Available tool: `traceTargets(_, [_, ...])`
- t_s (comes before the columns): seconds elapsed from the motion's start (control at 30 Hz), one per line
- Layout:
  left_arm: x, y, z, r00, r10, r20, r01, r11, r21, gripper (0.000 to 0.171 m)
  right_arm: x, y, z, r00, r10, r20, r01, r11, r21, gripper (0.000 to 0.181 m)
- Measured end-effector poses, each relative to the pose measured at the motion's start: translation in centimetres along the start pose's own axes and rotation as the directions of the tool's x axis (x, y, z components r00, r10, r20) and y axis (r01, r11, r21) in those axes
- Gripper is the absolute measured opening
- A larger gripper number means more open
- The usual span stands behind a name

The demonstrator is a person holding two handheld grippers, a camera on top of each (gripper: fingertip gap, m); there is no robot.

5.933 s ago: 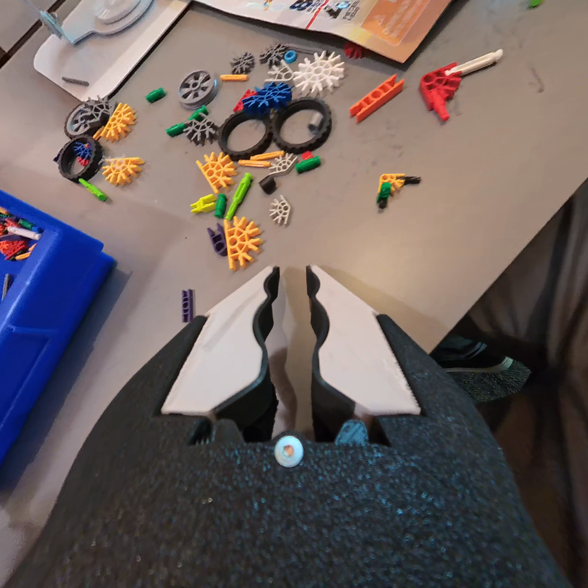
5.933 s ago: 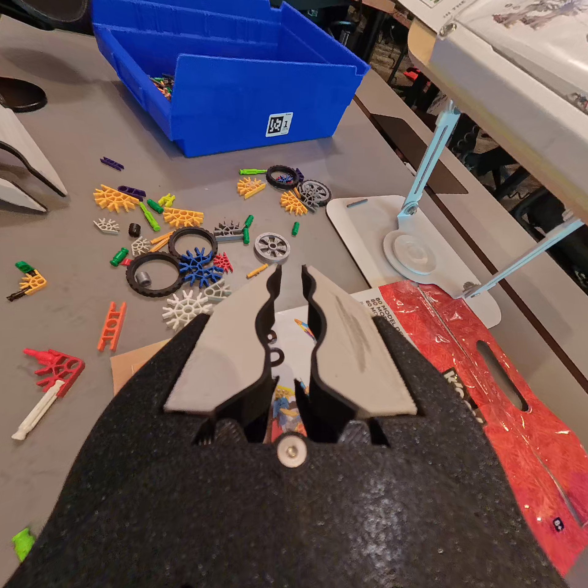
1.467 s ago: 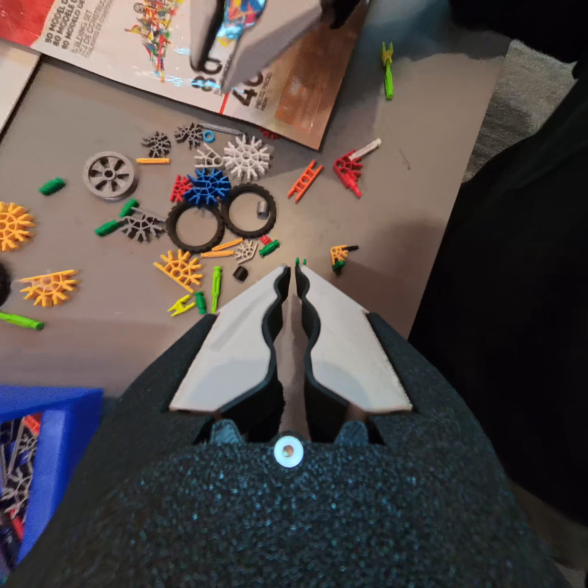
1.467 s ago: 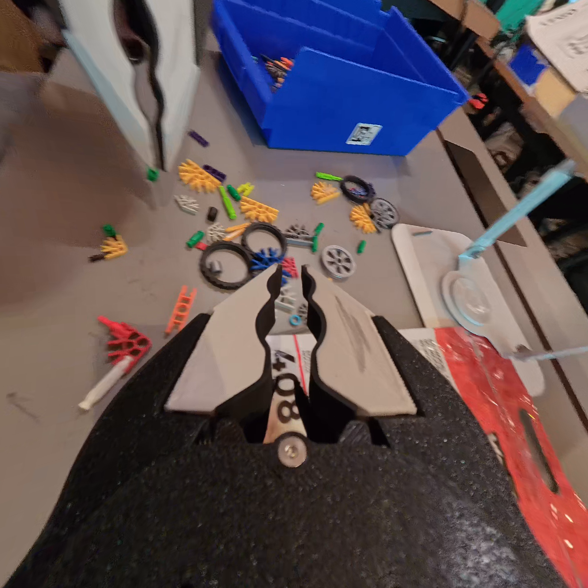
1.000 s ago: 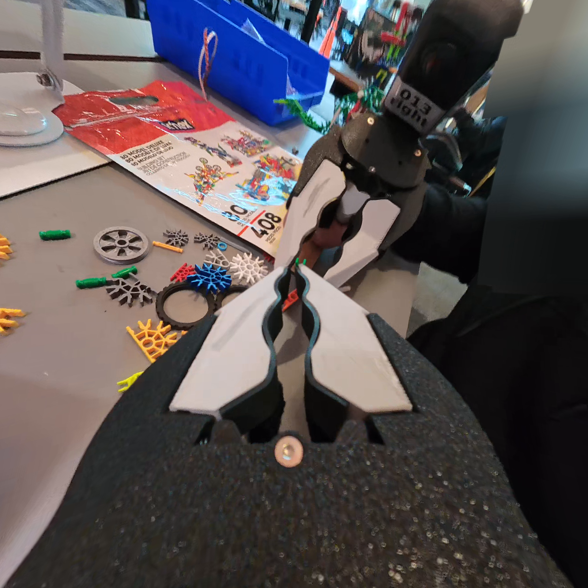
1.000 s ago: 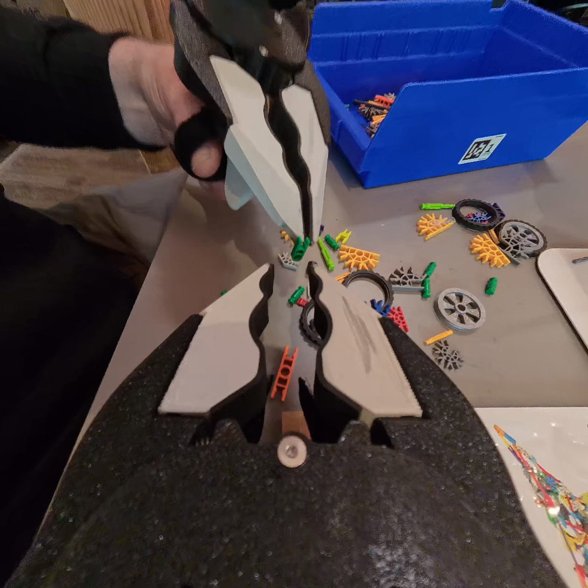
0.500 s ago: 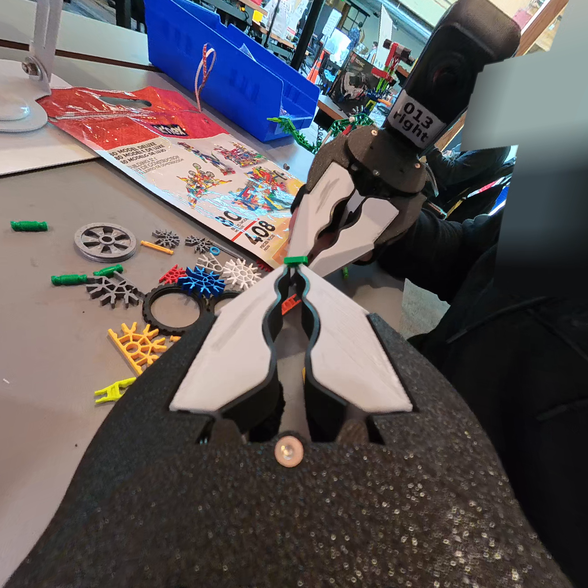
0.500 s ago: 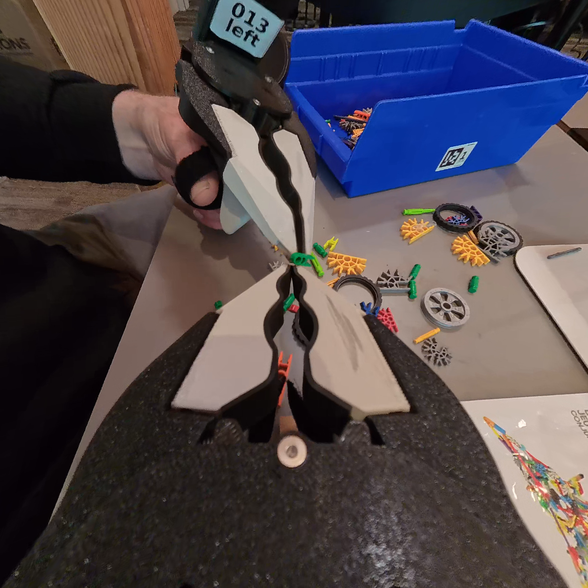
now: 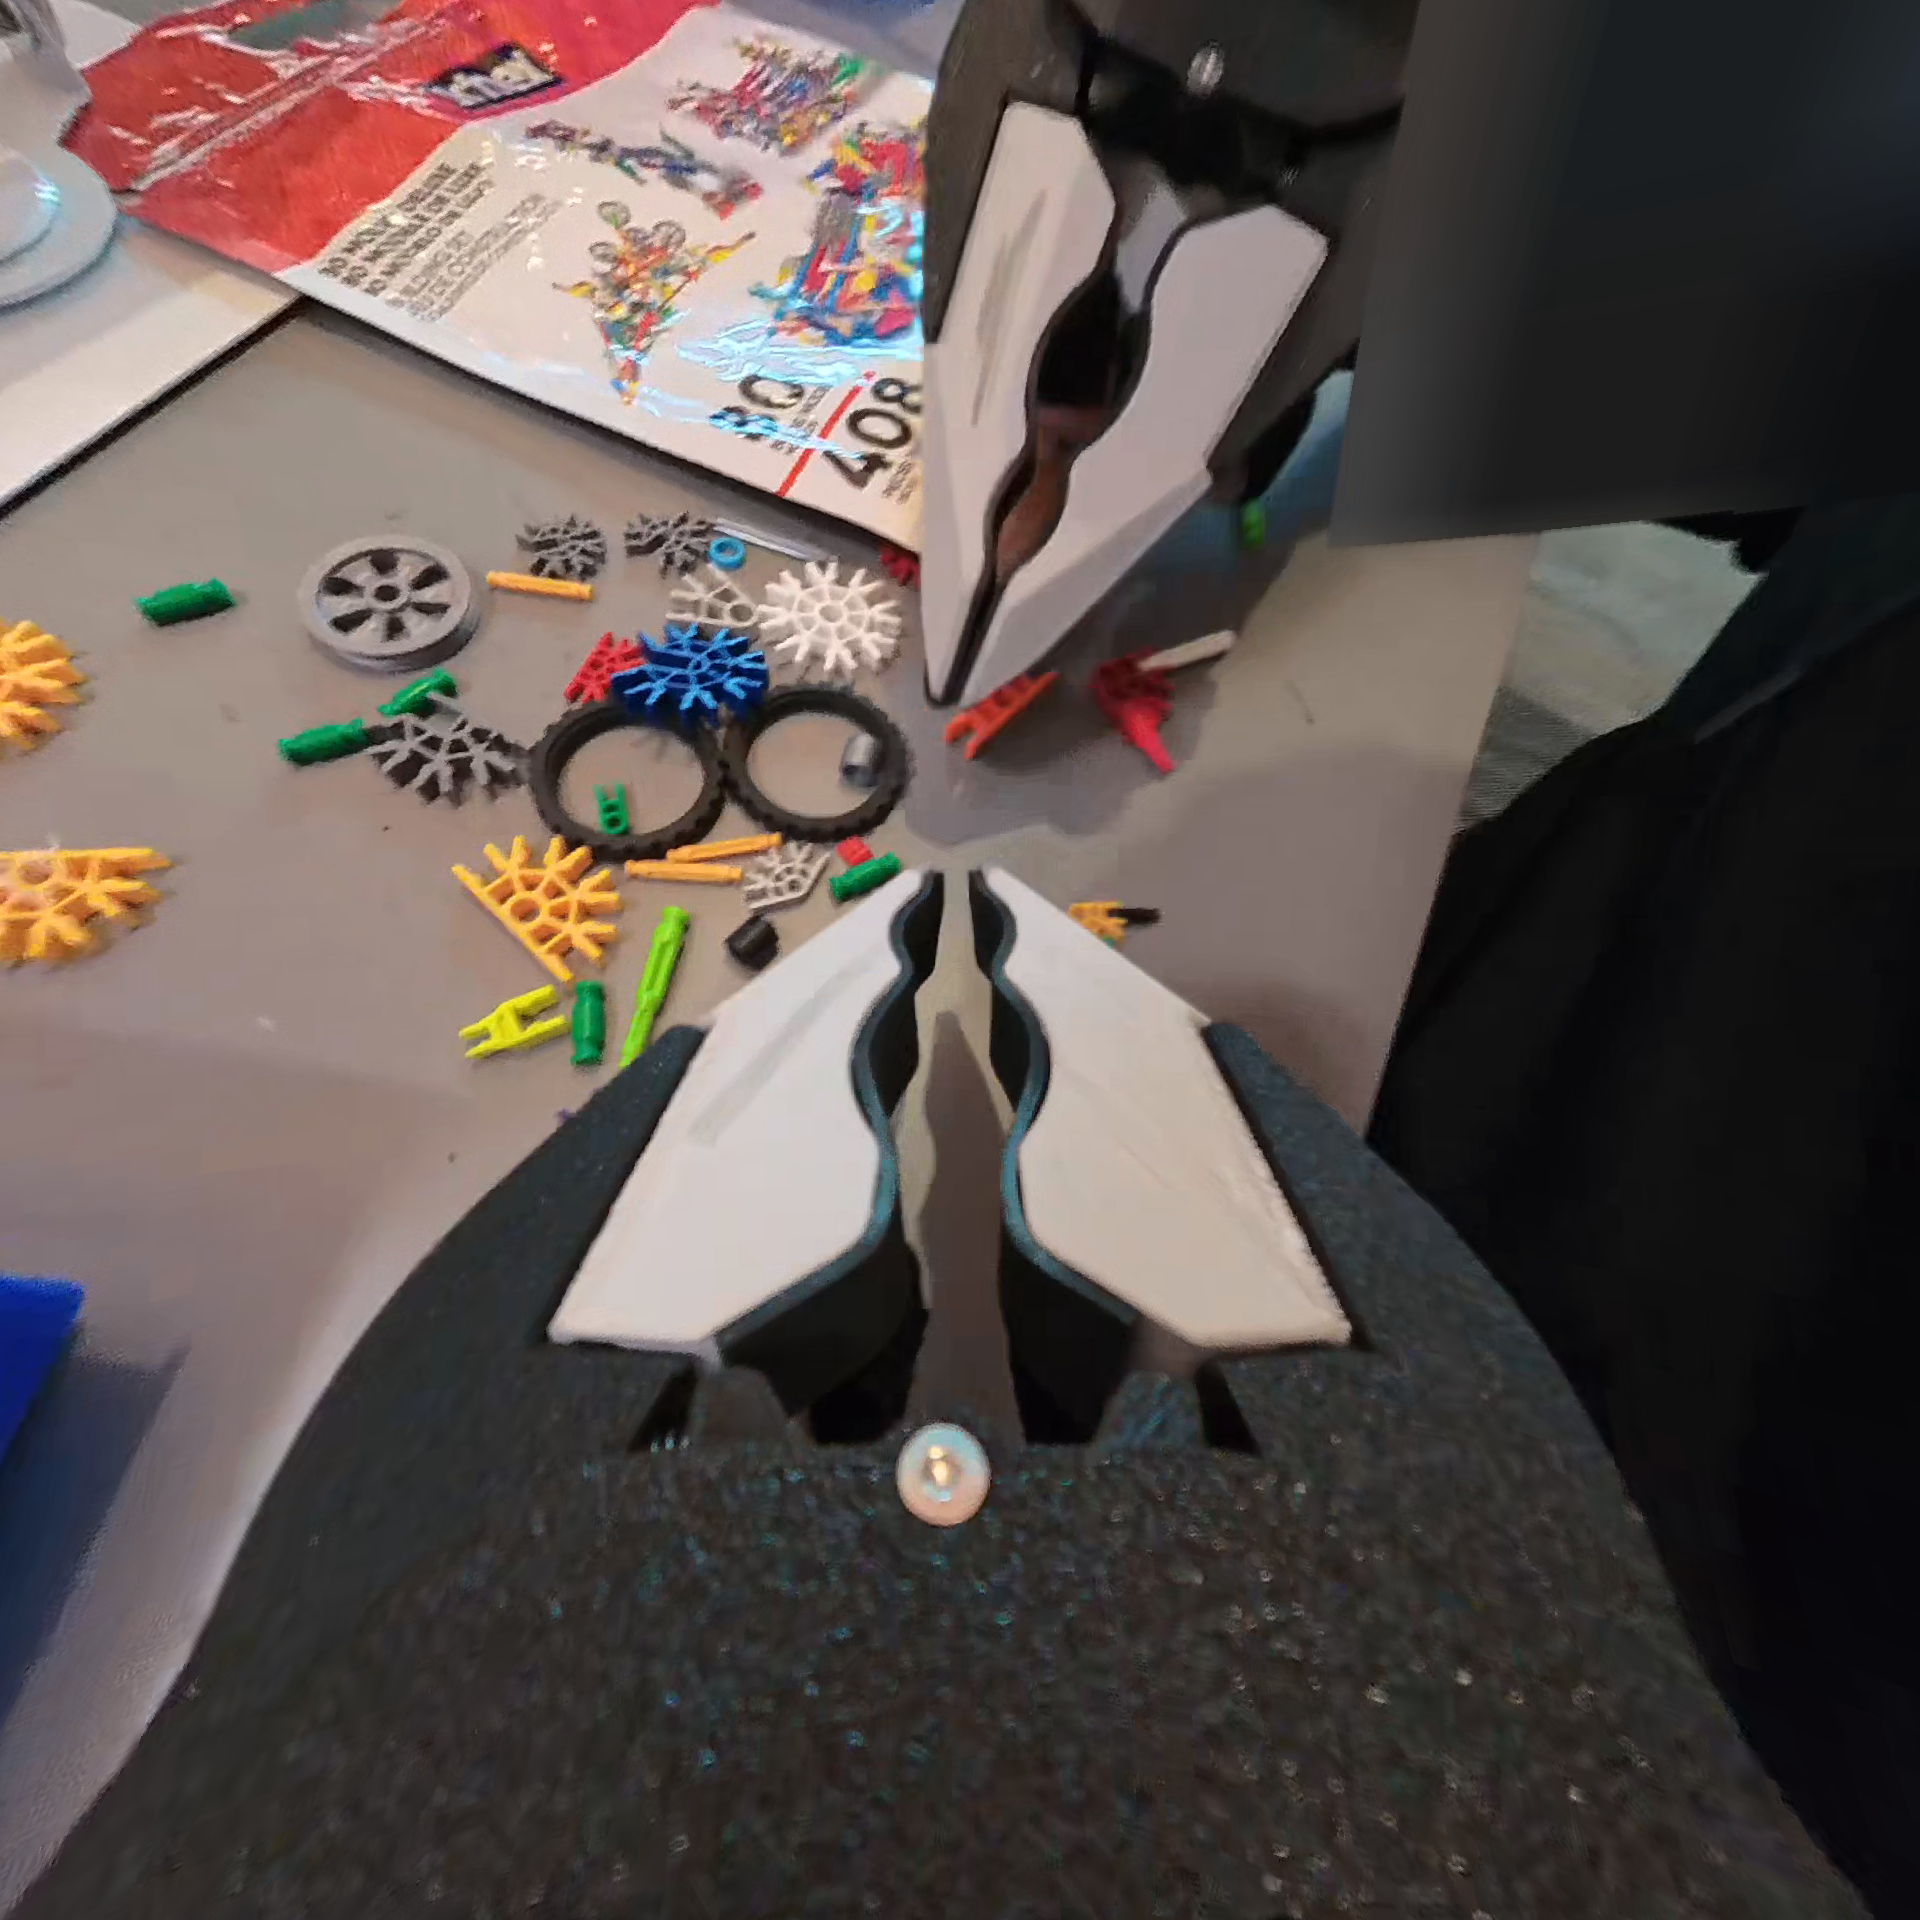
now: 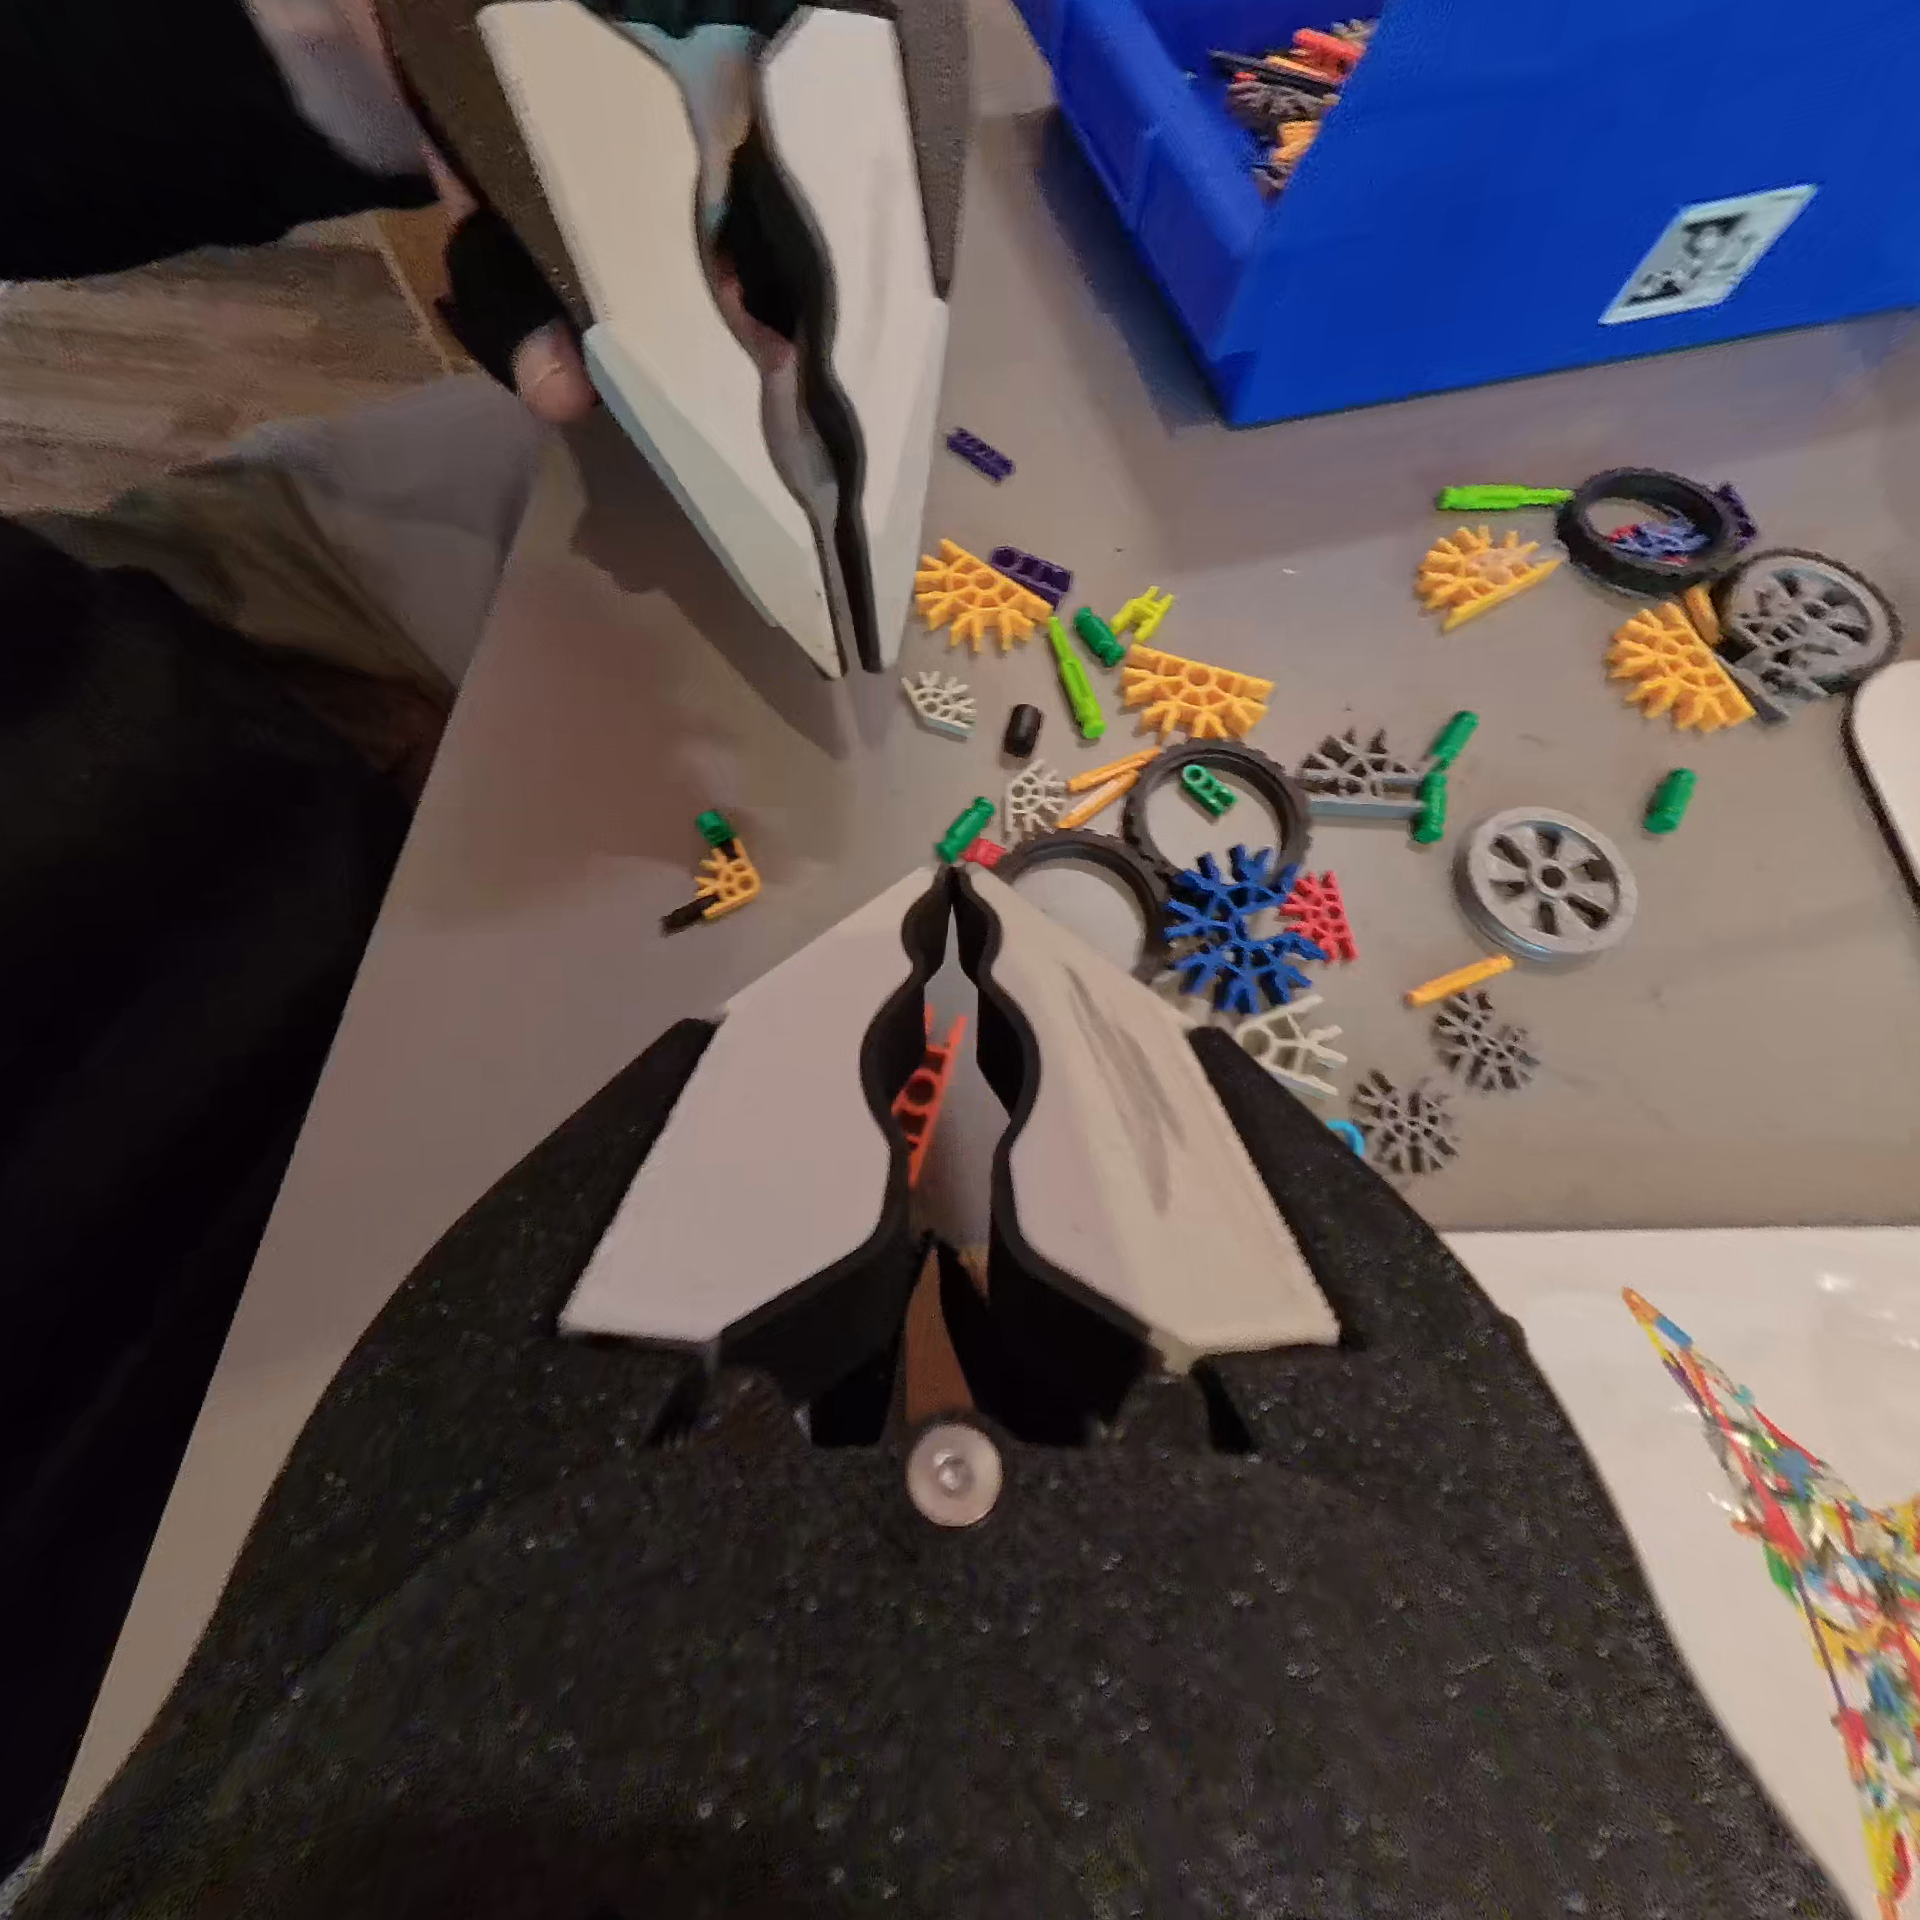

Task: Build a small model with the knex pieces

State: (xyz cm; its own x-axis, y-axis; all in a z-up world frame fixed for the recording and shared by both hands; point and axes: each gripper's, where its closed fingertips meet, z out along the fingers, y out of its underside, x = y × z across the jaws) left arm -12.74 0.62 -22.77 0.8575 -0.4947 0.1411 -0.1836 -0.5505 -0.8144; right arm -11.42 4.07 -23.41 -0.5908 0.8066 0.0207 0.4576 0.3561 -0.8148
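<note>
Left gripper (image 9: 954, 881): tips barely parted, a thin slit and nothing in it. It hangs tip-down just above the table (image 9: 312, 1039). Nearest to it are a green rod (image 9: 864, 876) and a red bit just left of the tips. A yellow corner piece (image 9: 1107, 916) is half hidden behind its right finger.

Right gripper (image 10: 951, 881): tips pressed together, empty, no contact with any part. It also points down, facing the left one across the same patch. That is probably why each shows up in the other's camera.

The parts lie loose and flat in one scatter between the two, likely tipped out from the blue bin (image 10: 1558, 208).

A small green clip (image 9: 611, 808) lies inside one tyre (image 9: 551, 774), free of both grippers. A grey sleeve sits in the next tyre. A blue snowflake (image 9: 691, 665) overlaps both rims.

Left view only:
- the right gripper's tip sits just over an orange ladder piece (image 9: 997, 709), whether touching I cannot tell
- a red connector with a white rod (image 9: 1132, 686)
- the printed bag (image 9: 623, 260)

Right view only:
- the ladder shows merely as a sliver through its own finger gap
- the bin's contents
- the hand (image 10: 540, 364) gripping the left tool
- the whole corner piece with its black and green stubs, near the table edge
- a purple clip by the bin
</note>
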Motion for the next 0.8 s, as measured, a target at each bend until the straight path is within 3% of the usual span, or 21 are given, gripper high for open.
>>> traceTargets(0.2, [-4.9,-1.6,-0.3,0.96,0.099,0.264,-0.083,0.994,-0.072,0.005,1.7,0.0,-0.7,0.997,0.042,-0.06,-0.041,0.999,0.019,0.0])
traceTargets(0.33, [-6.8,-2.4,1.4,0.943,0.153,0.296,-0.104,0.979,-0.177,0.005,1.9,-0.1,-0.8,0.996,0.039,-0.074,-0.037,0.999,0.021,0.0])
traceTargets(0.6, [-8.6,0.4,3.8,0.949,0.143,0.28,-0.029,0.927,-0.374,0.005,1.8,-0.5,-1.2,0.997,0.039,-0.073,-0.036,0.999,0.037,0.0])
traceTargets(0.8, [-8.1,0.6,4.6,0.959,0.15,0.239,-0.045,0.918,-0.395,0.007,1.6,-0.8,-1.3,0.997,0.035,-0.071,-0.032,0.999,0.044,0.0])
